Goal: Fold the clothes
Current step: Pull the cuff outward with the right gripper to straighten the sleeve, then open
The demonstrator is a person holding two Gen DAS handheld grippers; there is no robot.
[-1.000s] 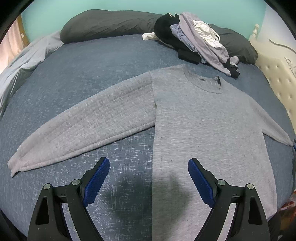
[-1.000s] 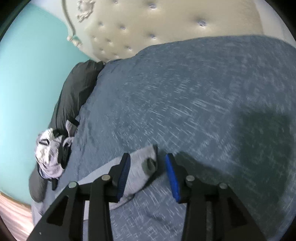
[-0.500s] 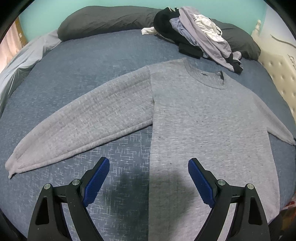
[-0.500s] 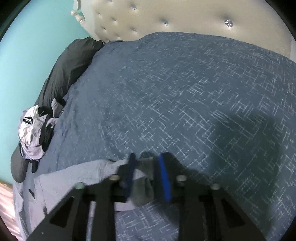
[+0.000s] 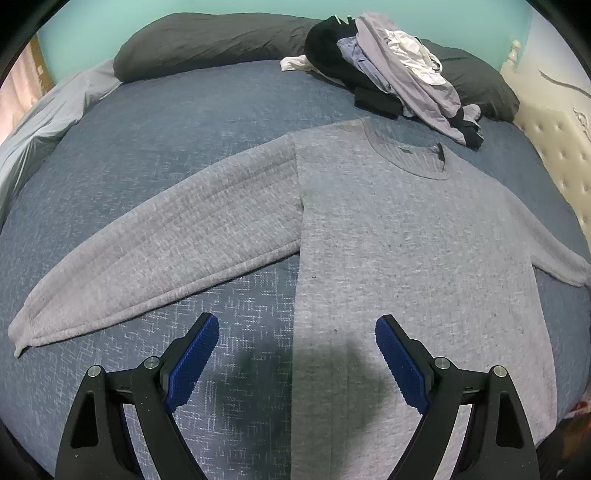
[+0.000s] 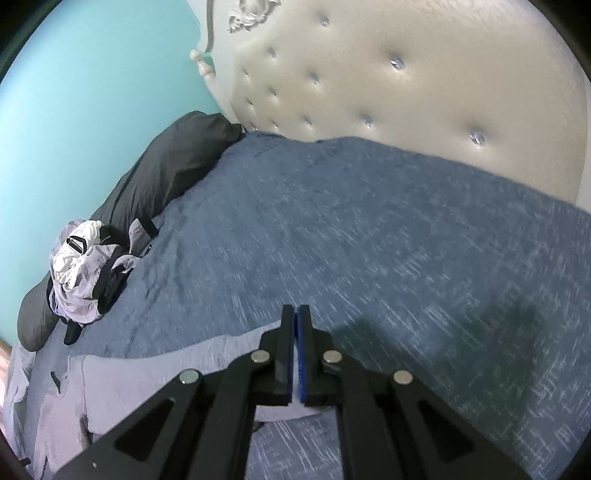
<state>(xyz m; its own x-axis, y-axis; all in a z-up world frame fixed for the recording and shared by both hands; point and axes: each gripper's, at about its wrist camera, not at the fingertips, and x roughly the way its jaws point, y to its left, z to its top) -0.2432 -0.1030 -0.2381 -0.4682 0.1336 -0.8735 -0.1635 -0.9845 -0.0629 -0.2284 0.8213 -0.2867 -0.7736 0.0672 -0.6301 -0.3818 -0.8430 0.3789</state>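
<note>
- Left tongs (image 5: 297,354) gape wide over the grey sweatshirt (image 5: 388,240), flat on the bed (image 5: 166,129).
- Right tongs (image 6: 296,314) pinched tight on the sweatshirt's sleeve cuff (image 6: 273,413).

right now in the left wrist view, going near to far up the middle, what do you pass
left claw → grey sweatshirt body → its collar → pile of unfolded clothes → dark pillow → teal wall
</note>
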